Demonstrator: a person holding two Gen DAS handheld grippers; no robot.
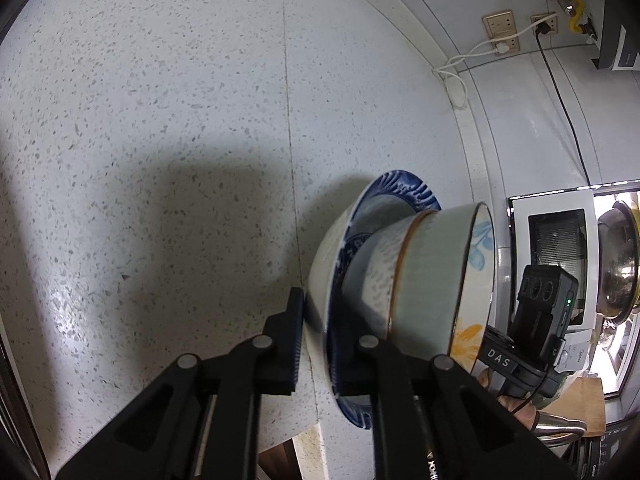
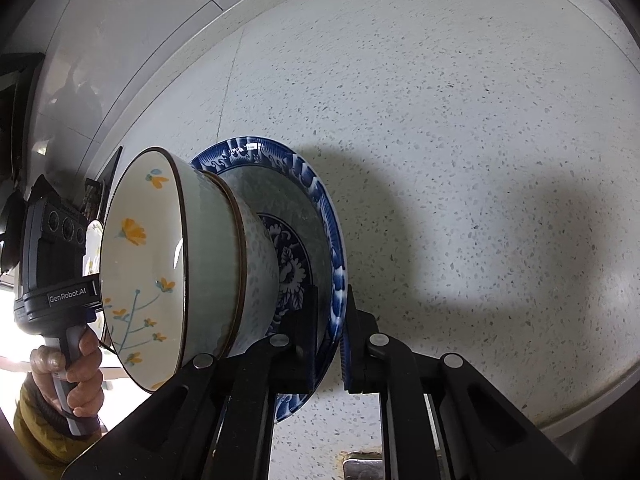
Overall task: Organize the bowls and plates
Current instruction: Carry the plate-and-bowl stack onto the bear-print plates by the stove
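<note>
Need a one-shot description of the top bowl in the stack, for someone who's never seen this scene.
Over the speckled white countertop, both claws pinch the rim of a blue-patterned plate that carries two nested bowls. The top bowl sits inside the speckled bowl. Only the top bowl has orange flowers and blue stems painted inside, with a thin brown rim.

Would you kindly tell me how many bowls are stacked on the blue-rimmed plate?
2: the flower-painted bowl on top, nested in a speckled bowl resting on the blue-rimmed plate. Another underneath could be hidden.
</note>
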